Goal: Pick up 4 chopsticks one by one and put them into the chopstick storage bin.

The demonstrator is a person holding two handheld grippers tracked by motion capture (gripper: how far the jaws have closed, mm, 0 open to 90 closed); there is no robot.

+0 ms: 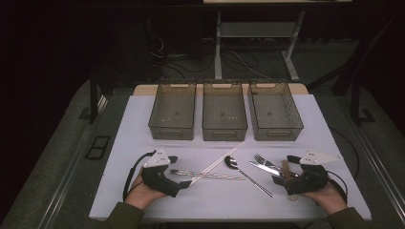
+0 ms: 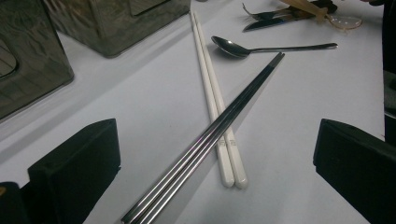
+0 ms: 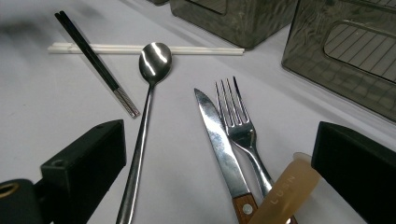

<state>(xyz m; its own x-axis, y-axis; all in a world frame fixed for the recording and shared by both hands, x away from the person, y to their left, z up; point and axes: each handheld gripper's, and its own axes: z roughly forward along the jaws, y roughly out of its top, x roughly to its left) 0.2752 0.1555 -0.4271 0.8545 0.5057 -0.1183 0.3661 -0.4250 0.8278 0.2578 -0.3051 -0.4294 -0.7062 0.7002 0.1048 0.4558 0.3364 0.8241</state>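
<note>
We saw cutlery lying loose on the white bench, in front of three smoky translucent bins. Taking the middle bin as our landmark: the steel chopsticks, a slim mirror-bright pair with dark tips, lay below it and crossed over the white chopsticks, a glossy pair with rounded ends running up toward that bin's front edge. Just right of the crossing lay the spoon, polished, with a small oval bowl and a long thin handle. Further right, below the right-hand bin, the knife with a wooden riveted handle lay beside the fork, nearly touching, and a translucent amber piece rested across their handles.

The left tongs lay low on the bench at the steel chopsticks' near end, jaws wide apart and holding nothing. The right tongs sat by the knife and fork handles, jaws likewise spread and gripping nothing.
</note>
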